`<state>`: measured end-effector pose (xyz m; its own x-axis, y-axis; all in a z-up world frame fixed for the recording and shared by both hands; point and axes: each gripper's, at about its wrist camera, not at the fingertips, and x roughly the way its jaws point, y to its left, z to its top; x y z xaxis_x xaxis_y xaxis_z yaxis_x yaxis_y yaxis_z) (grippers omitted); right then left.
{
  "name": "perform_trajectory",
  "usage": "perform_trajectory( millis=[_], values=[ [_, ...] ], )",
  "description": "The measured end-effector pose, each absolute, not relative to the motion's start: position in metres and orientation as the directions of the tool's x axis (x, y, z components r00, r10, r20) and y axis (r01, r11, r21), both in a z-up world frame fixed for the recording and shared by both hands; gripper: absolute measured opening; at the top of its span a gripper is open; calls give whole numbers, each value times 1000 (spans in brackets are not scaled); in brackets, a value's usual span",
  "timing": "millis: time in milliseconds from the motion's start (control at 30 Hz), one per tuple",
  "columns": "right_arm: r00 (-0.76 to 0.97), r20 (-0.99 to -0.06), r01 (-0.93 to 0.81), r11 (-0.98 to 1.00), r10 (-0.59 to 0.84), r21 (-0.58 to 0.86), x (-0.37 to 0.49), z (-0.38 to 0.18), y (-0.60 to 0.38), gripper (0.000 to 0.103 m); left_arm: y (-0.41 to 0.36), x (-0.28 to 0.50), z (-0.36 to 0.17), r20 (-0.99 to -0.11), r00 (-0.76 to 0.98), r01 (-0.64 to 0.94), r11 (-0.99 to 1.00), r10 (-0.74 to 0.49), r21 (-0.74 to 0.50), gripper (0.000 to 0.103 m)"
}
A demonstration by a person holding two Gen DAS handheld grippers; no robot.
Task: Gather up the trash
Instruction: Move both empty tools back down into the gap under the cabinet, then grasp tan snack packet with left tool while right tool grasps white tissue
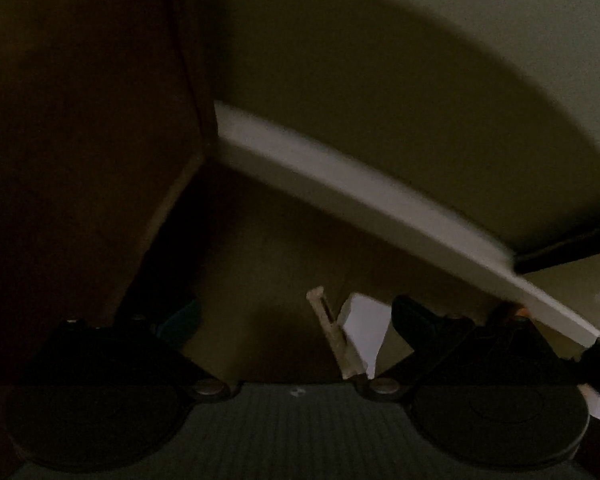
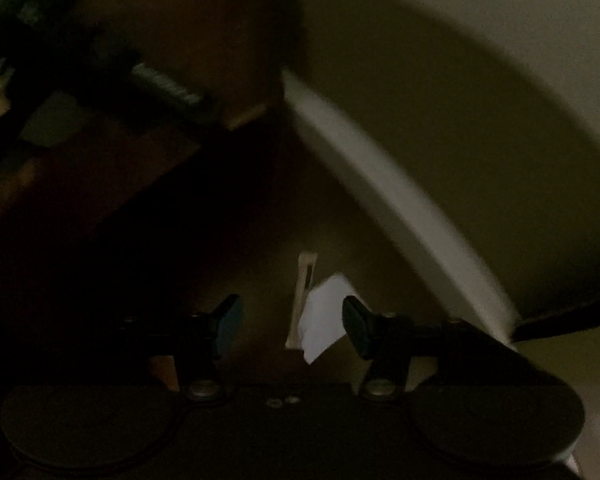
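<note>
Right wrist view: in a dim corner beside a white baseboard point(image 2: 380, 168), the right gripper point(image 2: 292, 324) hangs with jaws spread wide and empty over a white paper scrap point(image 2: 322, 316) and a pale slotted stick point(image 2: 302, 296) on the floor; the left gripper point(image 1: 296, 320) likewise stands open above them

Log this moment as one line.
scene: dim floor corner | trash: white paper scrap, pale slotted strip beside it | right gripper: jaws open, empty | baseboard behind
</note>
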<state>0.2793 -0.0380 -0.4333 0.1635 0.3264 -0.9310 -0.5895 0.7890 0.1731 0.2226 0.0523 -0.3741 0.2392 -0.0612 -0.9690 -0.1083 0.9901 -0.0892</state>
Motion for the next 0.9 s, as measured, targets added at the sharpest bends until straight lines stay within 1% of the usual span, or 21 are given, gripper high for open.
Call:
perform_trajectory(
  millis=[167, 300, 367, 467, 633, 733, 833, 900],
  values=[
    [72, -952, -596, 778, 297, 197, 289, -503, -22, 54, 48, 238, -447, -986, 140, -163, 980, -90, -112, 102],
    [26, -971, -605, 777, 238, 175, 294, -559, -12, 52, 53, 244, -508, -993, 48, -277, 954, -107, -116, 102],
    [0, -972, -592, 784, 234, 189, 297, -582, -10, 52, 55, 245, -537, -993, 9, -328, 937, -121, -117, 102],
    [-14, -973, -588, 785, 229, 193, 299, -604, -8, 52, 57, 245, -572, -989, -29, -382, 916, -144, -122, 101],
    [-24, -974, -574, 795, 224, 196, 302, -635, -4, 51, 48, 251, -611, -986, -61, -399, 909, -157, -121, 101],
    [-23, -978, -567, 803, 207, 183, 304, -651, -2, 51, 43, 255, -627, -983, -69, -408, 904, -168, -125, 95],
    [-43, -978, -532, 824, 202, 194, 311, -660, -3, 49, 36, 258, -637, -983, -89, -391, 913, -161, -115, 85],
    [-54, -977, -516, 832, 207, 205, 313, -666, -3, 44, 35, 257, -642, -980, -100, -405, 907, -171, -116, 79]
  ],
)
